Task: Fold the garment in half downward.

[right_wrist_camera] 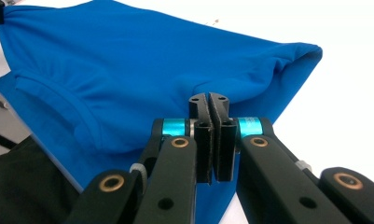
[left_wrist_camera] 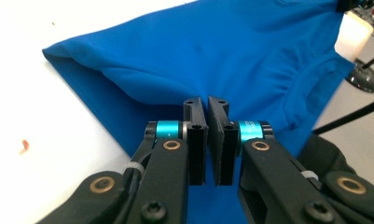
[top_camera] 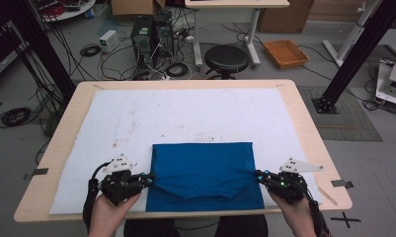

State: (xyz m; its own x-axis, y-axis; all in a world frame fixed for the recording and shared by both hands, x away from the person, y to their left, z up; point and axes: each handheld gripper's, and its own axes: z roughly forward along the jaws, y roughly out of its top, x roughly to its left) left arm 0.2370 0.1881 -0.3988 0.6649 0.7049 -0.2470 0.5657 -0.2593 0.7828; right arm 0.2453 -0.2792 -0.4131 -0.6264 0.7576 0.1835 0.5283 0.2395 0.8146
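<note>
Each tool is clamped on a side edge of the blue T-shirt (top_camera: 204,175): the left tool (top_camera: 147,179) at its left, the right tool (top_camera: 259,176) opposite, so the upper layer is kept taut for folding. The shirt lies on the white mat (top_camera: 136,118) at the table's (top_camera: 304,123) near edge.

Ahead of me the white mat (top_camera: 185,113) lies bare across the surface (top_camera: 304,128), so either hand could pass forward without meeting anything. The blue shirt (top_camera: 203,170) lies flat between my left fingers (top_camera: 147,178) and my right fingers (top_camera: 258,175); it rises little, though its folded edge puffs up a bit near each hand. Outside my left hand (top_camera: 109,212) there is bare mat out to the edge, and likewise outside my right hand (top_camera: 297,212). The near edge sits close under my wrists, I think, leaving little room to draw back over the mat.
</note>
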